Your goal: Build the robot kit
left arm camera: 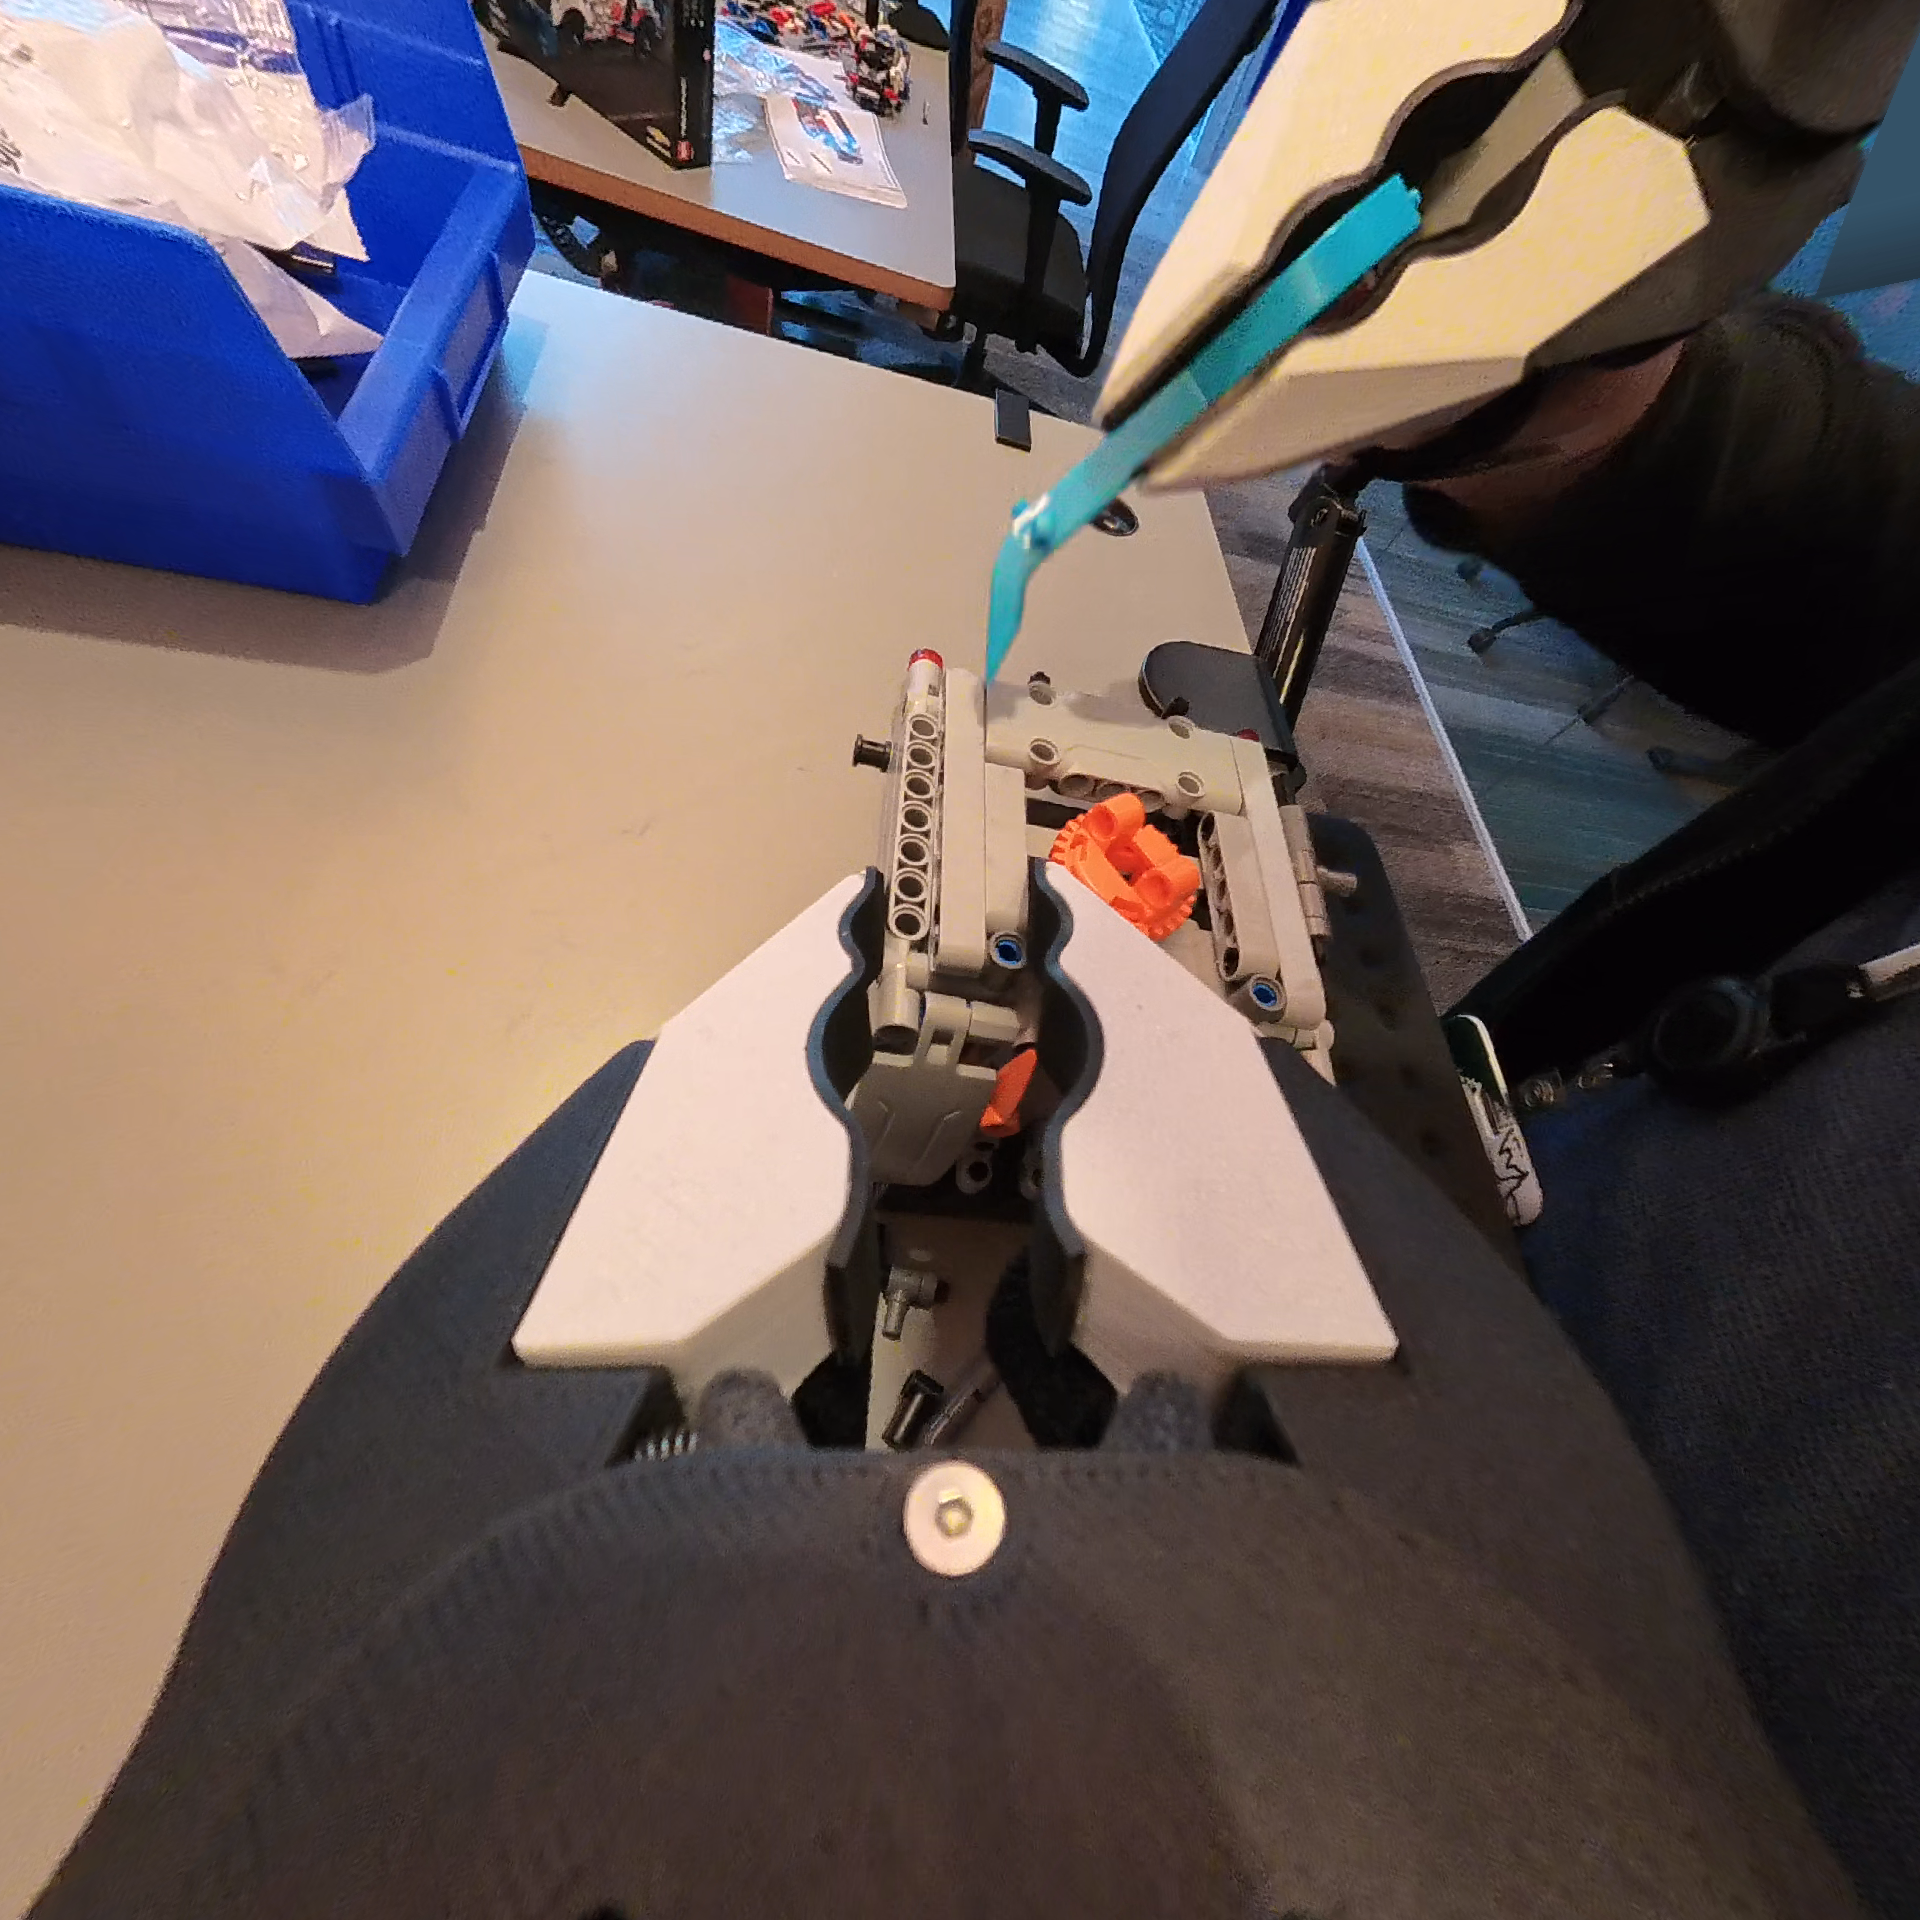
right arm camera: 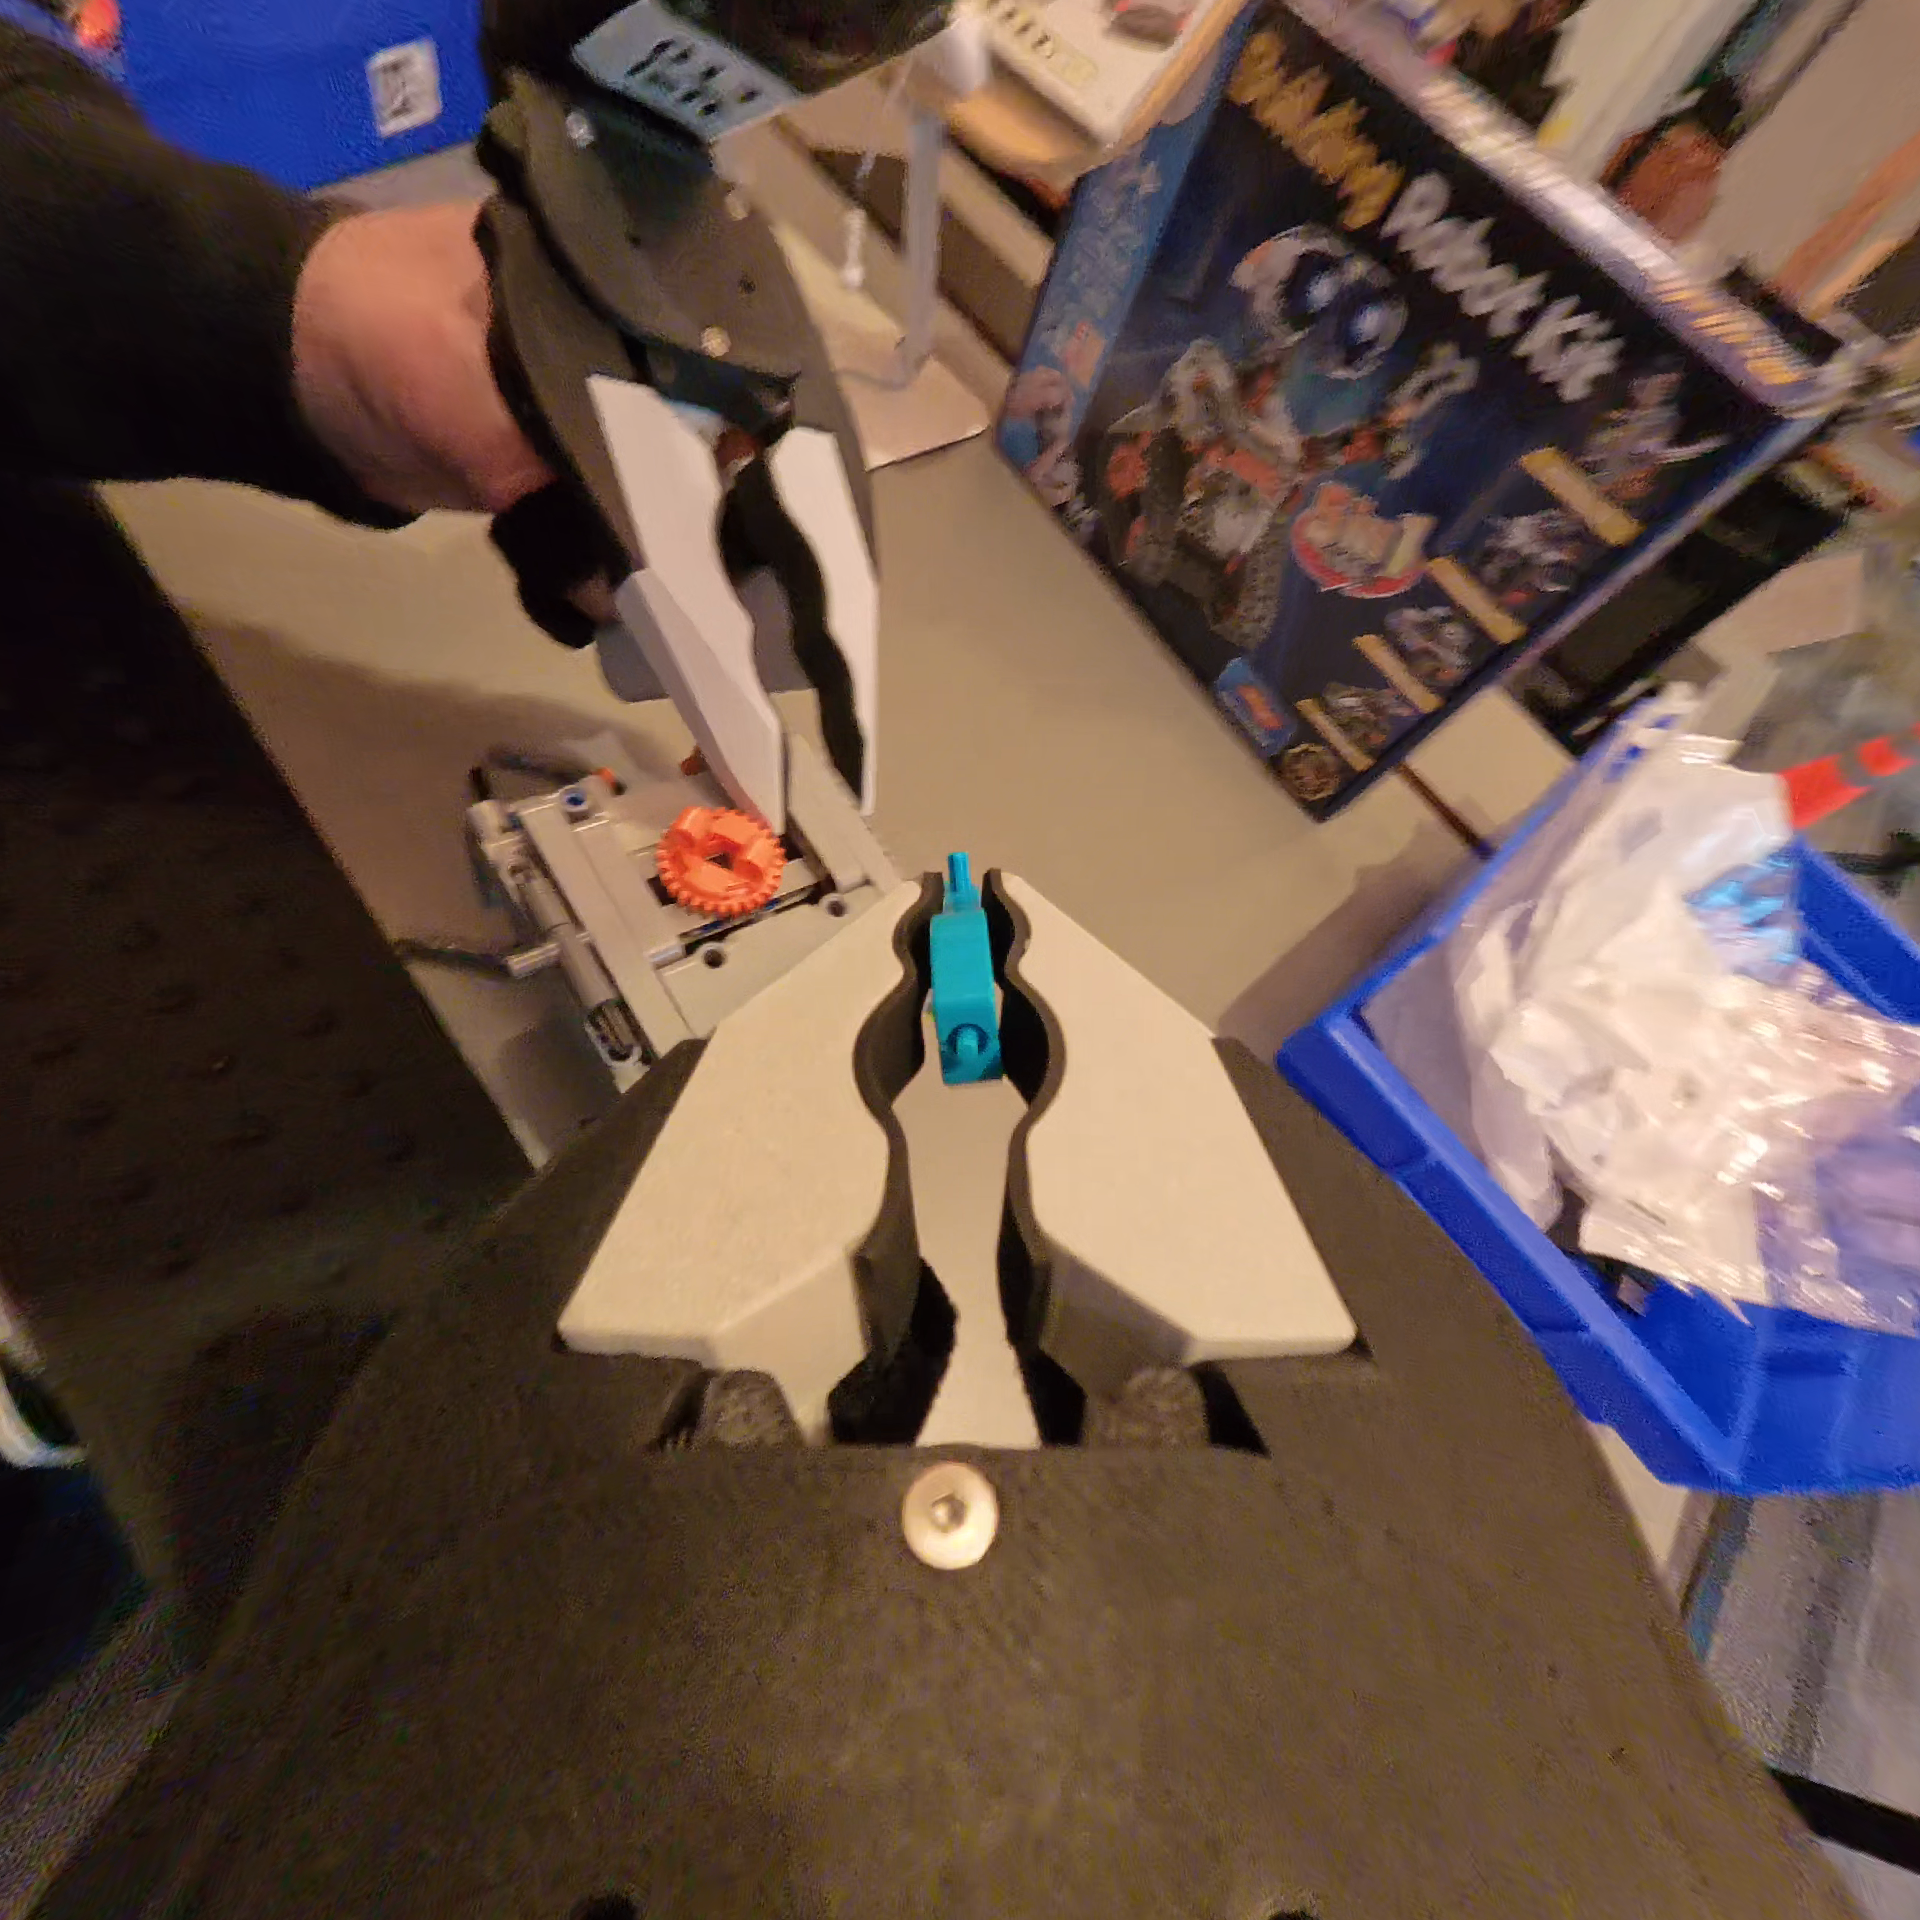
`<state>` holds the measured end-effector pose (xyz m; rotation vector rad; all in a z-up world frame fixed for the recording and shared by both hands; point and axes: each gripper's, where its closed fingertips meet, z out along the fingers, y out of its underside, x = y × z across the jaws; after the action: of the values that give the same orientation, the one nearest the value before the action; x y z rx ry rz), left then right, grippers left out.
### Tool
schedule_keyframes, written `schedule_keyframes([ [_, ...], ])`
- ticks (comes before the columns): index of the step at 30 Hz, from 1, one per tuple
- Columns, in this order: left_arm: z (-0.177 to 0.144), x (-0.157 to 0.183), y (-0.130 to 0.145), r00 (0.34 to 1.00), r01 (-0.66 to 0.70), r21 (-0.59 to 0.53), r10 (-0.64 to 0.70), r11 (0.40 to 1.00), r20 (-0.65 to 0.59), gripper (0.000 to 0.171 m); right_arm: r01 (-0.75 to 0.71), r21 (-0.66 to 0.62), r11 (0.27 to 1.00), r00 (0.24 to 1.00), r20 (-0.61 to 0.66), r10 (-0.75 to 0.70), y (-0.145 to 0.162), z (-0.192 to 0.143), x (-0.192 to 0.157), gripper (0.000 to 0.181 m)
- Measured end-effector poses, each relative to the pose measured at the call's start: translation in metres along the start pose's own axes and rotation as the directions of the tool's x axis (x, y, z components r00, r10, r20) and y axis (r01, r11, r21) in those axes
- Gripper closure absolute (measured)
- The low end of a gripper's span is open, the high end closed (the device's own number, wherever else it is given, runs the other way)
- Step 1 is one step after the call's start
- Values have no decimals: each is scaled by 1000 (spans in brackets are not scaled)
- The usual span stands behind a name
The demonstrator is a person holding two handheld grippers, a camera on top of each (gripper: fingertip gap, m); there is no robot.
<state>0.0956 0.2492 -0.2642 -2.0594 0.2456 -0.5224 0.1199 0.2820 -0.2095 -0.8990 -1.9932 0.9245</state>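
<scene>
My left gripper (left arm camera: 956,883) is shut on the end of a grey beam-and-pin assembly (left arm camera: 966,790) that rests on the beige table (left arm camera: 416,935). An orange gear (left arm camera: 1127,862) sits inside its frame. My right gripper (left arm camera: 1132,447) comes in from the upper right, shut on a long teal piece (left arm camera: 1070,488) whose tip touches the assembly's far top corner. In the right wrist view, the right gripper (right arm camera: 958,883) pinches the teal piece (right arm camera: 961,977). Beyond it are the left gripper (right arm camera: 821,805), a hand holding it, the assembly (right arm camera: 613,914) and the gear (right arm camera: 719,862).
A blue bin (left arm camera: 208,416) of plastic bags stands on the table at far left; it also shows at the right of the right wrist view (right arm camera: 1558,1299). A large printed box (right arm camera: 1403,416) stands behind. The table edge, an office chair (left arm camera: 1029,208) and a second table lie beyond.
</scene>
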Motion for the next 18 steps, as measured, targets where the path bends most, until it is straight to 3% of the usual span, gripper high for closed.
schedule_keyframes([
  [5, 0, -1, 0, 1000, 2, 1, -2, 1000, -4, 147, 136, -90, 987, 989, 70, -130, -3, 7, -4, 176],
  [14, 1, -1, 0, 1000, -14, -5, 14, 1000, -14, 148, 293, -240, 925, 936, 267, -227, -7, 16, -7, 176],
  [18, 1, -2, 0, 1000, -14, -2, 14, 1000, -9, 148, 367, -255, 894, 916, 263, -301, -10, 21, -12, 176],
])
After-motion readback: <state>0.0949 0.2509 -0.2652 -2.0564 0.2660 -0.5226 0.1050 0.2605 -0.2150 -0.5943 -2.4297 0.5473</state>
